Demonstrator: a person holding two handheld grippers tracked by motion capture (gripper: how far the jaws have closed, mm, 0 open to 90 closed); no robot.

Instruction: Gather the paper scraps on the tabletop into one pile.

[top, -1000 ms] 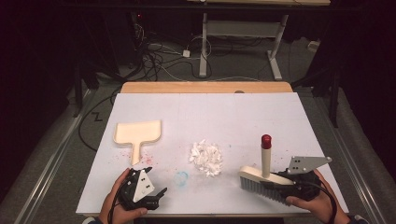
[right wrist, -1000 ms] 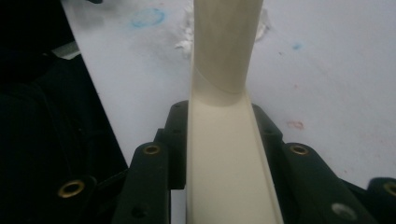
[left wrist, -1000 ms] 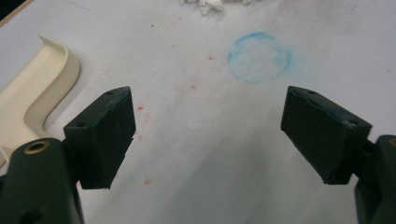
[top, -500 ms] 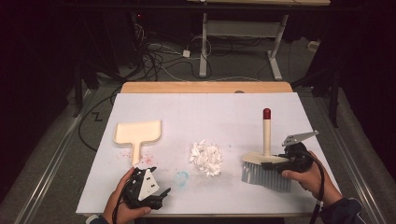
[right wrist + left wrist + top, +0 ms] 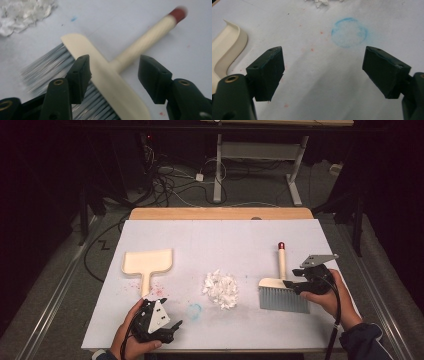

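The white surface [image 5: 220, 235] carries everything for a sweeping job: a cream dustpan [image 5: 148, 262] toward its left edge, a hand brush [image 5: 281, 290] toward its right edge, and a heap of white paper scraps [image 5: 220, 289] between them, a little nearer the front edge. A faint blue ring [image 5: 194, 310] is stained on the surface just left of the heap, toward the front.

The step in hand looks like taking up the brush. The right tongs [image 5: 113, 75] are released, and their jaws straddle the cream back of the brush head where the handle joins it, with neither clearly pressing on it. The next move probably calls for clenching there, then lifting the brush and drawing its grey bristles toward the scraps.

The left tongs [image 5: 323, 71] are also released, holding nothing, hovering low over the bare surface near the front left corner, with the dustpan handle just beside them. They would likely need to take that handle.

The right hand [image 5: 322, 295] reaches in from the right side, and the left hand [image 5: 135, 340] sits at the front edge
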